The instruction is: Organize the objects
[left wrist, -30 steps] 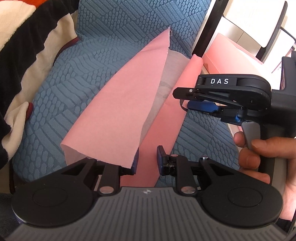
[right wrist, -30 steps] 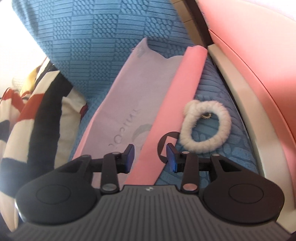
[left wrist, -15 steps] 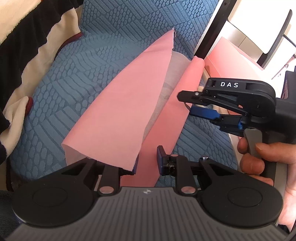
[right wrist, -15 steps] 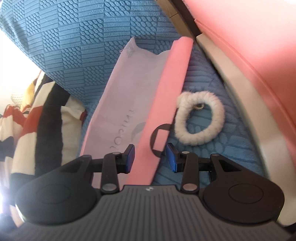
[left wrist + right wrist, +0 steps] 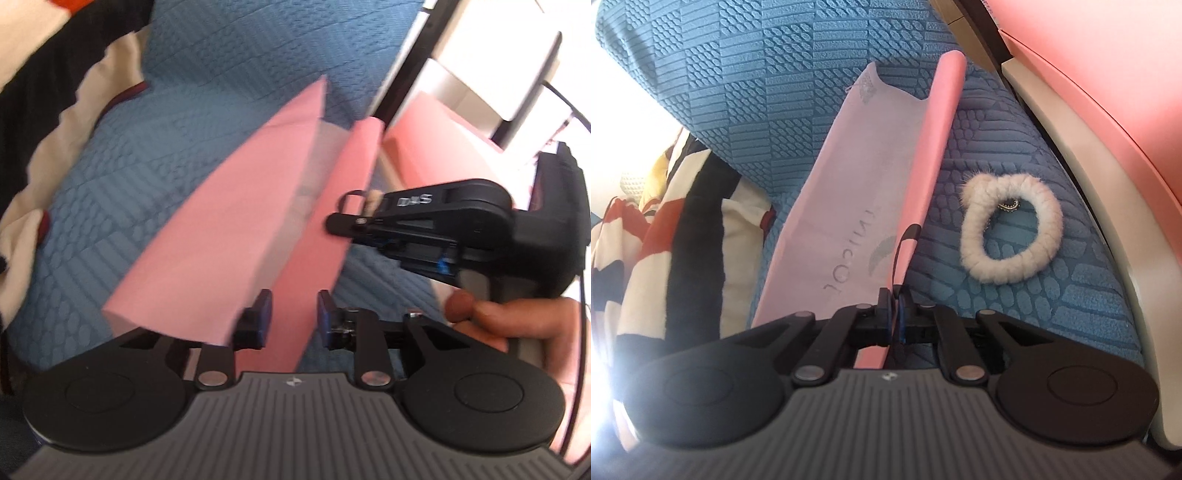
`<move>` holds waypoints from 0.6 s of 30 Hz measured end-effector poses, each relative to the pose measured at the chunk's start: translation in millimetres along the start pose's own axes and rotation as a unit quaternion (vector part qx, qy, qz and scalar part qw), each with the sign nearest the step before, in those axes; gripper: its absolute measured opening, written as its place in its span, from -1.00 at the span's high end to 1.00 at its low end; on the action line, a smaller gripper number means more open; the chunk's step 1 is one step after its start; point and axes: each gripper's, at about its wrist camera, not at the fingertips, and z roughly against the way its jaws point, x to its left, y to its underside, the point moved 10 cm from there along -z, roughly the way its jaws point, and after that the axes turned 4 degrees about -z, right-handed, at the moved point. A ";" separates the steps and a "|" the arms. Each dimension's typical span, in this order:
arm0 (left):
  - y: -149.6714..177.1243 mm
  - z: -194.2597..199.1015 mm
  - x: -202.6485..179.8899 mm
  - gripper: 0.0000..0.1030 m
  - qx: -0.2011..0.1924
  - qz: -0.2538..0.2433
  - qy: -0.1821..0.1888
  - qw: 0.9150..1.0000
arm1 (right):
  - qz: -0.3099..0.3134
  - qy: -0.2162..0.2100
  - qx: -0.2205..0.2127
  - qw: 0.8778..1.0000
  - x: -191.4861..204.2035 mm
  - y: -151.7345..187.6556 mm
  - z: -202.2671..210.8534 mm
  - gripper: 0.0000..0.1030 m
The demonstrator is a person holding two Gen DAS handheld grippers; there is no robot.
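Both grippers changed: the right gripper [image 5: 894, 310], open a second ago, now pinches a thin black loop [image 5: 903, 243]; the left gripper [image 5: 291, 317] is opening, nothing between its pads; a white furry ring [image 5: 1010, 229] lies at 2 o'clock on the blue cushion [image 5: 775, 85]; the pink bag's [image 5: 849, 206] long axis points 12 to 1 o'clock

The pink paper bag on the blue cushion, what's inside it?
The pink paper bag lies opened, showing its pale lining with faint lettering and nothing on it. The stretch nearest the right gripper, shut on a thin black ring, is hidden by the gripper's body.
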 end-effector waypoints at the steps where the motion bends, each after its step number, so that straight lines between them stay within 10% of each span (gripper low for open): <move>1: -0.2 -0.4 -4.1 0.15 -0.003 -0.012 0.002 1.000 | 0.000 0.000 0.001 1.000 0.1 -0.5 -0.3 0.87; 11: 12.3 -15.1 -18.3 0.32 0.018 -0.125 -0.060 0.990 | -0.008 0.001 0.007 1.000 -4.1 -5.3 0.3 0.87; 18: 3.6 -11.3 -9.0 0.67 0.011 -0.065 -0.020 0.998 | 0.011 0.017 0.000 1.000 -2.6 -9.0 1.0 0.81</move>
